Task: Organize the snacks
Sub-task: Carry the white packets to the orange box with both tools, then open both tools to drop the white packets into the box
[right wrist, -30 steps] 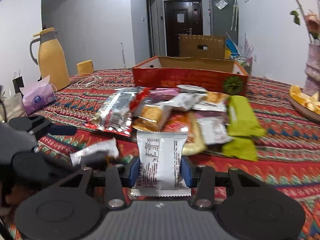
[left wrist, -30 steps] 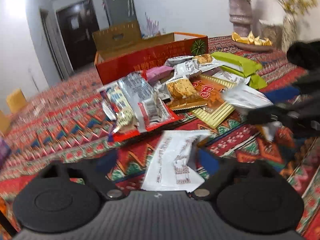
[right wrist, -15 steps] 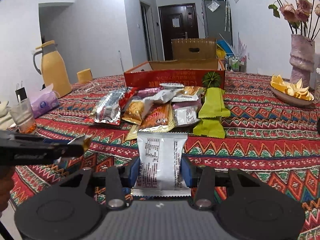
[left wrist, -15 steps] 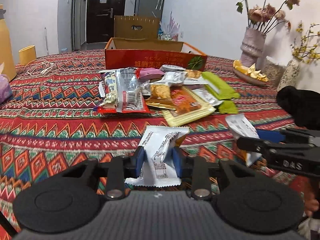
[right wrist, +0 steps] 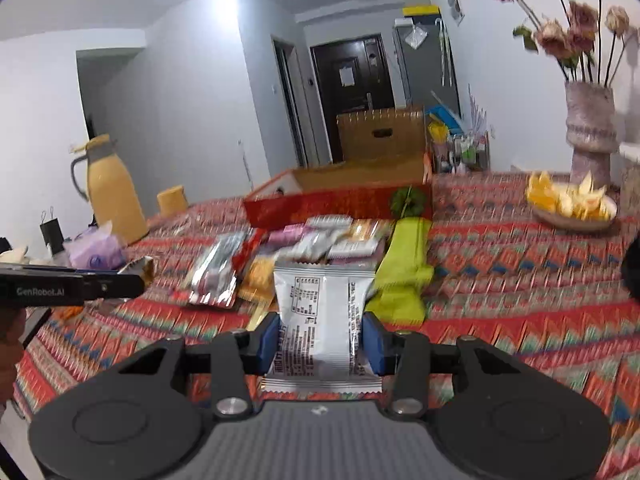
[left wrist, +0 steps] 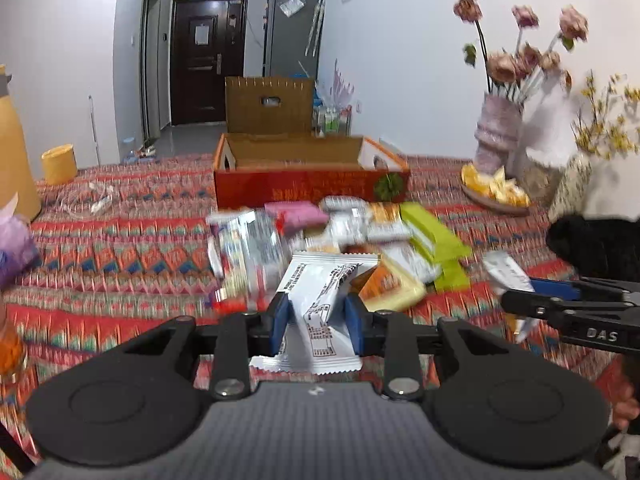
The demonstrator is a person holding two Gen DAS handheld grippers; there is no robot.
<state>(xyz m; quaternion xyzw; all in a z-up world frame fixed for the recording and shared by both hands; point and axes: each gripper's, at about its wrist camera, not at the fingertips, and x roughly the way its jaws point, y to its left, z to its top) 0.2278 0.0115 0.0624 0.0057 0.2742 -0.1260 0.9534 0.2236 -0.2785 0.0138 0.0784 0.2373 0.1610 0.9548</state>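
My left gripper (left wrist: 316, 324) is shut on a white snack packet (left wrist: 324, 292), creased between the blue pads and held above the table. In the right wrist view my right gripper (right wrist: 322, 340) is shut on a second white snack packet (right wrist: 320, 312) with black print. Beyond both lies a pile of snacks (left wrist: 320, 236) with green packets (right wrist: 404, 268), and behind it an open red cardboard box (left wrist: 312, 176). The right gripper shows at the right edge of the left wrist view (left wrist: 516, 300), the left gripper at the left edge of the right wrist view (right wrist: 132, 280).
A patterned red tablecloth (left wrist: 120, 248) covers the table. A yellow jug (right wrist: 112, 192), a yellow cup (right wrist: 172, 200) and a purple tissue pack (right wrist: 96, 248) stand at the left. A vase of flowers (right wrist: 588, 132) and a plate of orange pieces (right wrist: 572, 204) are at the right.
The left gripper closed on the white packet that lay on the cloth and lifted it. Both grippers have risen, and more of the red box's inside shows. The right gripper kept its packet.
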